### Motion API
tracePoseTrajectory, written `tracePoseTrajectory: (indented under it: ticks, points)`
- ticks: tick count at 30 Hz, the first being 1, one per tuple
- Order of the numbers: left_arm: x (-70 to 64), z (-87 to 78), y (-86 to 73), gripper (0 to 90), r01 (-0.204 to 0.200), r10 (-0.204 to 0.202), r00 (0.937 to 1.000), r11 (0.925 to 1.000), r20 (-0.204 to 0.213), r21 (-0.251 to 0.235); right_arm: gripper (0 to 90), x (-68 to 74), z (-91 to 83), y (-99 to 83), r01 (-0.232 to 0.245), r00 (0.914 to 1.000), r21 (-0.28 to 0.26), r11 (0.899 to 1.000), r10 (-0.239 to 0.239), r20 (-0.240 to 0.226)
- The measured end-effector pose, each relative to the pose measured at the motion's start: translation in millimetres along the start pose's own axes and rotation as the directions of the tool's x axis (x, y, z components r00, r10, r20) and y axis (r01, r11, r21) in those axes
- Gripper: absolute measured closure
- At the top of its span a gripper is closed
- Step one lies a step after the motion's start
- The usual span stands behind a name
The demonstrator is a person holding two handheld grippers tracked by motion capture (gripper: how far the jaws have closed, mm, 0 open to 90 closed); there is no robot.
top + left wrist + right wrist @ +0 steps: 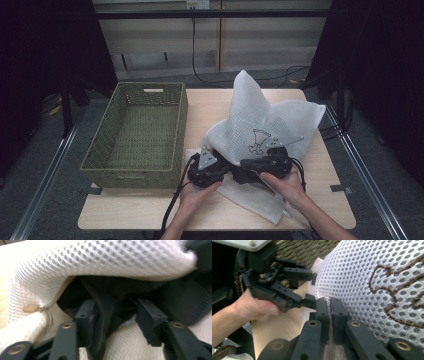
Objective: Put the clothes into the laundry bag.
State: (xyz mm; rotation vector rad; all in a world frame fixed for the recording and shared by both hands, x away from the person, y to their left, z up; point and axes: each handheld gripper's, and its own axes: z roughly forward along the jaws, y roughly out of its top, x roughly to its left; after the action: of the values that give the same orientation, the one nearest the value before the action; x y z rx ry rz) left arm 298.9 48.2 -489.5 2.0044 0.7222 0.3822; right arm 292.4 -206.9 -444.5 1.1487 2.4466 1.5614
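Note:
A white mesh bag [260,115] with a brown stitched figure stands bunched up on the table, right of centre. My right gripper [245,165] is at its near edge, and in the right gripper view it [330,310] is shut on the bag's mesh [362,272]. My left gripper [222,170] reaches into the bag's mouth from the left. Its jaws [117,317] stand open, with a fold of dark cloth [175,300] hanging between them under the lifted mesh [100,262]. A tan zipper pull [30,308] lies at the opening's left. The right gripper view also has the left gripper [313,289] open.
A green woven basket [131,176] stands on the left half of the wooden table [215,210], its right wall close to my left hand [254,307]. Part of the bag lies flat toward the table's front edge. Cables trail across the floor behind the table.

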Motion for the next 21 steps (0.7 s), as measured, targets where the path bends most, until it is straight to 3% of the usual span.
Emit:
tracePoseTrajectory:
  ticks: [3,6,8,13,16,18,21]
  points:
    - [1.4,-0.5,-7.1,61.1,-0.006,0.006,1.0000,0.9998,0.002,0.018,86.7,2.6,4.4,2.2,-0.002,0.9999,-0.002,1.000,0.002,-0.013]
    - [1.9,5.5,-10.7,74.3,-0.027,0.028,0.9993,0.9982,-0.024,0.053,86.8,6.2,10.8,4.1,0.004,0.9995,0.004,1.000,-0.004,-0.031]
    - [3.7,8.1,-10.9,77.7,-0.019,0.021,0.9995,0.9980,-0.025,0.060,86.7,9.9,17.0,3.6,0.007,0.9990,0.016,1.000,-0.006,-0.044]
    - [13.2,12.8,-9.9,78.9,0.030,-0.025,0.9983,0.9953,-0.053,0.092,86.7,14.9,30.8,-0.8,0.005,0.9967,0.049,0.999,-0.001,-0.081]
    - [15.3,11.7,-9.4,76.7,0.008,-0.002,0.9983,0.9948,-0.058,0.101,86.7,17.6,37.0,-5.4,0.017,0.9954,0.071,0.997,-0.010,-0.095]
    - [14.9,8.4,-12.0,72.7,0.039,-0.036,0.9982,0.9964,-0.047,0.075,86.7,17.6,40.0,-8.5,0.018,0.9962,0.088,0.996,-0.010,-0.087]
    - [11.5,0.3,-14.1,68.1,0.022,-0.018,0.9988,0.9967,-0.046,0.078,86.7,14.3,42.7,-11.3,0.020,0.9974,0.098,0.995,-0.013,-0.071]
